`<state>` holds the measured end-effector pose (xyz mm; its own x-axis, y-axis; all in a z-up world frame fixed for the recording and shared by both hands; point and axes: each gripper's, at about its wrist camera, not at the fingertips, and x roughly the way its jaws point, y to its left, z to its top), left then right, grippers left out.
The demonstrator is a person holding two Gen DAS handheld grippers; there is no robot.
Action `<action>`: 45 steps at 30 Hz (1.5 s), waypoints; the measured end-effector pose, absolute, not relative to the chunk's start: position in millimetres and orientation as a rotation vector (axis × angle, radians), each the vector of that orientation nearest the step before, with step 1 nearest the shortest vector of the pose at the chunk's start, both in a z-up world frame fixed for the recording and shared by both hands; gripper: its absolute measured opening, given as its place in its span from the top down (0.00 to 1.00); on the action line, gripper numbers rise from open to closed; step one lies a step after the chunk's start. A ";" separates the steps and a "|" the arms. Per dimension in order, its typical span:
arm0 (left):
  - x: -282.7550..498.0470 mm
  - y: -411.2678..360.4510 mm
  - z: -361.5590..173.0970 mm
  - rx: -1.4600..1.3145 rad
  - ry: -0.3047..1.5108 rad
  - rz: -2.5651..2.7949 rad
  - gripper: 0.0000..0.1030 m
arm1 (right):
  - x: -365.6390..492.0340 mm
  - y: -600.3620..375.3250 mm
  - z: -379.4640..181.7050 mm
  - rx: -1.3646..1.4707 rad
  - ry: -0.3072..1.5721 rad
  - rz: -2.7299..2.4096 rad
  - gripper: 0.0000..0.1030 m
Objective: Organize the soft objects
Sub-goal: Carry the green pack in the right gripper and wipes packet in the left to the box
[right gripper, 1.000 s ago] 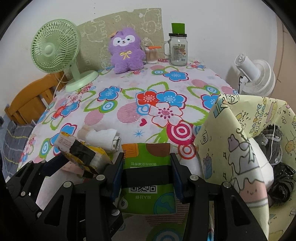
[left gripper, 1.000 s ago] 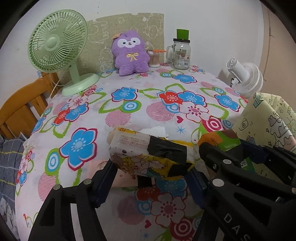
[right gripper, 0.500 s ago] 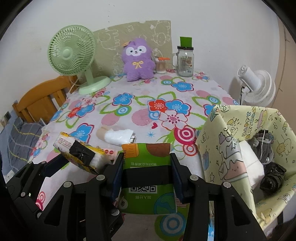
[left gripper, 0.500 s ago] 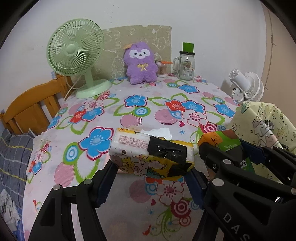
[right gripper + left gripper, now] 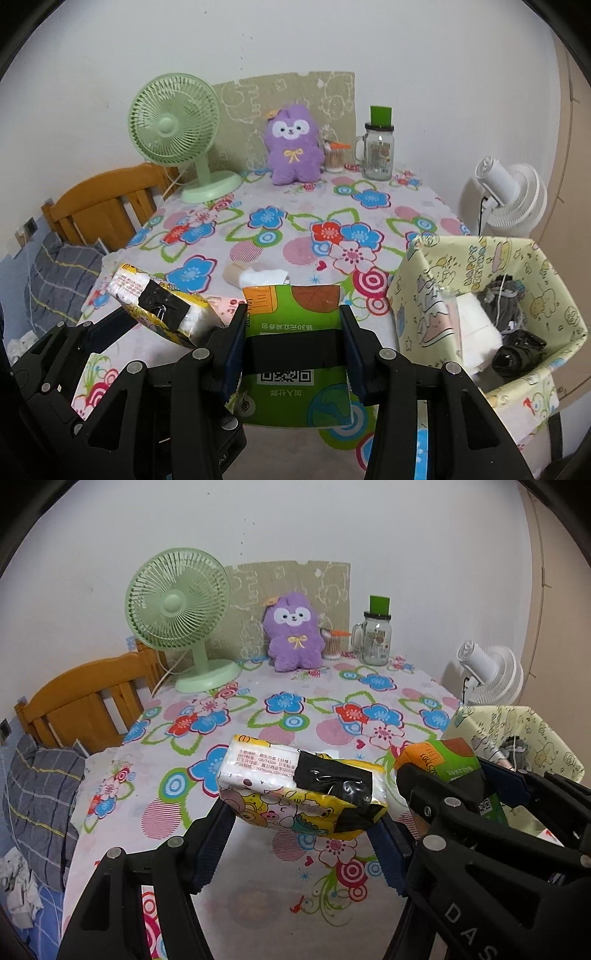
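Tissue packs fill both our grippers: our left gripper has its fingers pressed against the ends of a yellow cartoon-printed tissue pack, held above the floral tablecloth, while our right gripper clamps a green tissue pack between its blue pads. Just to the right stands a pale yellow fabric bin holding a white roll and dark bundled items. On the cloth beyond the green pack lies a small white wad. A purple plush, green fan and glass jar stand at the far edge.
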<state>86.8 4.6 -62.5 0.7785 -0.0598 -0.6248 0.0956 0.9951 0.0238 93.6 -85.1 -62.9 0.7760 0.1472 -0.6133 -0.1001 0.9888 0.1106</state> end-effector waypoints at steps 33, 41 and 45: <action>65.8 -64.4 1.8 0.068 0.582 -0.105 0.29 | 69.1 -157.1 4.2 0.046 0.574 0.139 0.52; 77.7 -101.4 1.1 0.084 0.581 -0.157 0.29 | 76.4 -192.4 3.0 0.054 0.570 0.099 0.52; 83.4 -120.3 -1.3 0.092 0.584 -0.190 0.29 | 81.2 -212.6 -1.4 0.063 0.573 0.068 0.52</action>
<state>83.4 -120.3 -1.3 0.8172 -0.1524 -0.5558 0.2042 0.9784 0.0320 81.2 -212.6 -1.4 0.8382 0.0816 -0.5393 -0.0462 0.9958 0.0788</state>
